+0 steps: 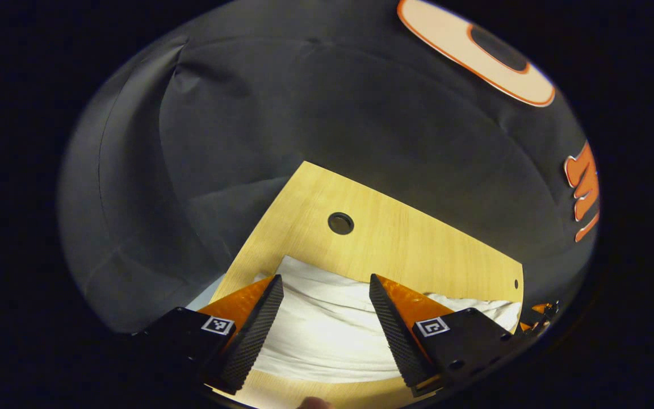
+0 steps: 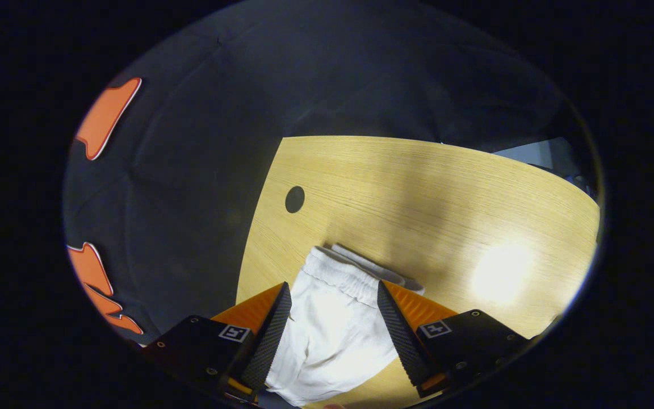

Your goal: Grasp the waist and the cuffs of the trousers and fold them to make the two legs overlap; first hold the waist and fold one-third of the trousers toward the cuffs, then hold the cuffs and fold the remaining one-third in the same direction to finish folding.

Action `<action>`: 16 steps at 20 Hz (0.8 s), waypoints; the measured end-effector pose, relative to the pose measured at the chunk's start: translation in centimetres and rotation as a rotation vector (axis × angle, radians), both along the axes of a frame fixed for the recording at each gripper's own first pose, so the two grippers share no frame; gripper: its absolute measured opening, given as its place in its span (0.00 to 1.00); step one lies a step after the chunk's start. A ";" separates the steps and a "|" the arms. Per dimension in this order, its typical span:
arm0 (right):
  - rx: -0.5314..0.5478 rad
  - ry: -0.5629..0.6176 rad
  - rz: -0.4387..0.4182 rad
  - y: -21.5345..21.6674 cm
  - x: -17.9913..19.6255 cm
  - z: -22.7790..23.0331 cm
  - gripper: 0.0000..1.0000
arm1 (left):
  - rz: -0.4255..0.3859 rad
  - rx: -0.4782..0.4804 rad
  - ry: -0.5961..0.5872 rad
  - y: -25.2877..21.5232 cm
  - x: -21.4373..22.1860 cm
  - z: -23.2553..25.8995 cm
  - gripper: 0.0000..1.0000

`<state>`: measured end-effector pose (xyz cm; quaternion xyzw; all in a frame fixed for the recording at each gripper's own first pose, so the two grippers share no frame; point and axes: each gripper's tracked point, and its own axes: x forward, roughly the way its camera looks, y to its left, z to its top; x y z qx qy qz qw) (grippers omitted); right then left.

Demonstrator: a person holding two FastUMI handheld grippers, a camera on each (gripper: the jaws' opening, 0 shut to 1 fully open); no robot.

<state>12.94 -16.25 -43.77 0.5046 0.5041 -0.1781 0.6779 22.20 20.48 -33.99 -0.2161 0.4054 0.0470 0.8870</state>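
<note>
Here, white trousers [image 1: 327, 326] lie in a rumpled heap on the light wooden table [image 1: 395, 244], low in the centre of the left gripper view. The left gripper [image 1: 326, 287] hangs above them with its fingers [image 1: 250, 335] spread wide and released, cloth showing in the gap between them and neither finger pressing on it. A round dark hole [image 1: 340, 223] sits in the table just above the cloth, mid-frame.

In the right gripper view the trousers [image 2: 335, 324] lie at lower centre, their gathered elastic waistband [image 2: 349, 272] turned toward the upper part of the frame, with a second layer of cloth peeking out beyond it. The right gripper [image 2: 334, 292] is also released, its fingers [image 2: 270, 341] spread to either side of the cloth without clamping it. The hole [image 2: 294, 199] shows left of centre, and a bright glare patch marks the table [image 2: 418, 187] at the right.
</note>
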 end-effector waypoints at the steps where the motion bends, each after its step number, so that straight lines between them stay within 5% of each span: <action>1: -0.005 0.018 0.013 0.1 -1.0 -0.5 0.93 | -0.013 0.005 0.001 -0.3 -0.6 0.5 1.00; 9: 0.015 0.104 0.073 1.7 -5.1 -4.3 0.96 | -0.066 0.092 -0.003 -2.3 -3.3 1.8 1.00; 16: -0.001 0.047 0.047 1.9 -3.3 -5.6 0.96 | -0.111 0.125 0.028 -5.0 -7.2 2.5 1.00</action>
